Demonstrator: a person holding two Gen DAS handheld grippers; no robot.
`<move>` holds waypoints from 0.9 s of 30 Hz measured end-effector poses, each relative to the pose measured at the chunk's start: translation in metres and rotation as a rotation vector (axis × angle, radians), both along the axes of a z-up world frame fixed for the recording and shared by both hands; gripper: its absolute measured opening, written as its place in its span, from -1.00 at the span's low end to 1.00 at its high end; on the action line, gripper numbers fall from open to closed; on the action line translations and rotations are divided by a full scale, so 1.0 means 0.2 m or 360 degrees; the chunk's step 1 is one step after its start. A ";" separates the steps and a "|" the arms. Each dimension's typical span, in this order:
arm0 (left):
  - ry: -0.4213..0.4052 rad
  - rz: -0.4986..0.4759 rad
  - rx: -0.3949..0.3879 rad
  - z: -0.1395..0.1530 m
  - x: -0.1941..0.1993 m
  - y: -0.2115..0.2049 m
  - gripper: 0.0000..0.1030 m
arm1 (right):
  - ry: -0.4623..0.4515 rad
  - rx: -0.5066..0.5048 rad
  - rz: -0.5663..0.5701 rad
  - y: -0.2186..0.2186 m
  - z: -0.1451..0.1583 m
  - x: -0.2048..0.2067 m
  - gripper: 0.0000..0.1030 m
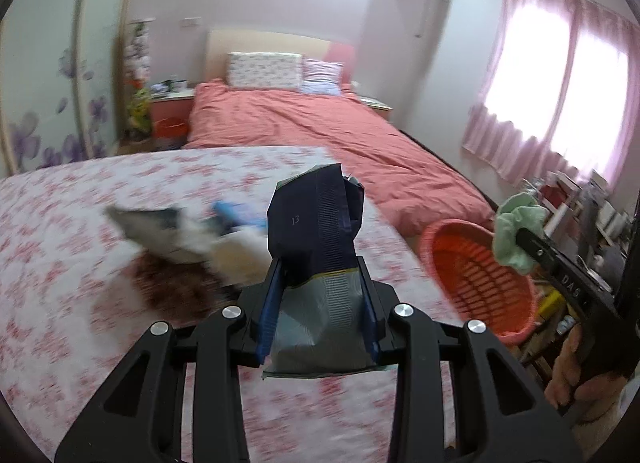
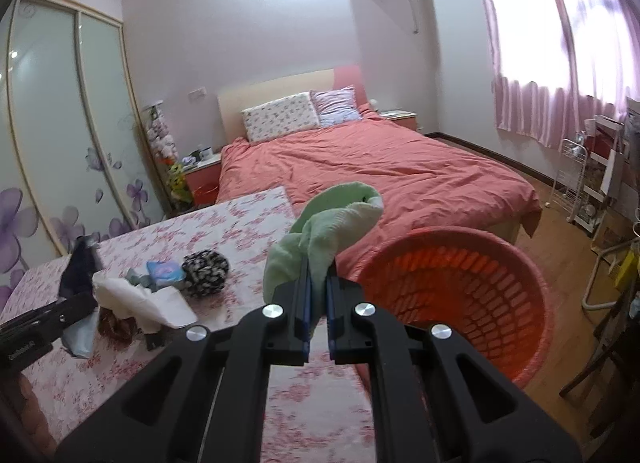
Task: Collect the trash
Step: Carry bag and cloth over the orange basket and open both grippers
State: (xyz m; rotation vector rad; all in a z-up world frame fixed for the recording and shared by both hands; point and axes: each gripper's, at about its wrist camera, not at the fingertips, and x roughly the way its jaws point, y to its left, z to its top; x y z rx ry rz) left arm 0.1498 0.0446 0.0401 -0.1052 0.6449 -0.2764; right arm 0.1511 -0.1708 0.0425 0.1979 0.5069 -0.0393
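Clamped between the left hand-held gripper's point(image 1: 320, 299) blue pads, a dark snack wrapper point(image 1: 316, 231) sticks up above the flowered desk point(image 1: 72, 247). Beside it, the right hand-held gripper point(image 2: 318, 303) pinches a green cloth point(image 2: 320, 235) near the orange basket point(image 2: 460, 295).

I see a dark, glossy foil packet point(image 1: 316, 223) clamped in my left tool point(image 1: 320, 303), which is matt black plastic with shiny metal screws. My right tool point(image 2: 318, 303) pinches soft green terry cloth point(image 2: 324, 231). The orange basket point(image 2: 472, 287) looks smooth plastic lattice; the worktop point(image 2: 240, 223) wears floral cloth.
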 end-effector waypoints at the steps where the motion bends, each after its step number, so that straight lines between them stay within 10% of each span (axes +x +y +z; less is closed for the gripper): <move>1: -0.0006 -0.0038 -0.0004 0.01 0.02 -0.05 -0.32 | -0.0007 -0.0002 -0.0018 -0.03 0.01 -0.01 -0.86; 27: 0.0069 -0.0692 0.0052 -0.19 0.29 -1.02 -0.32 | 0.0051 0.0082 -0.0372 -0.68 -0.20 0.02 -0.86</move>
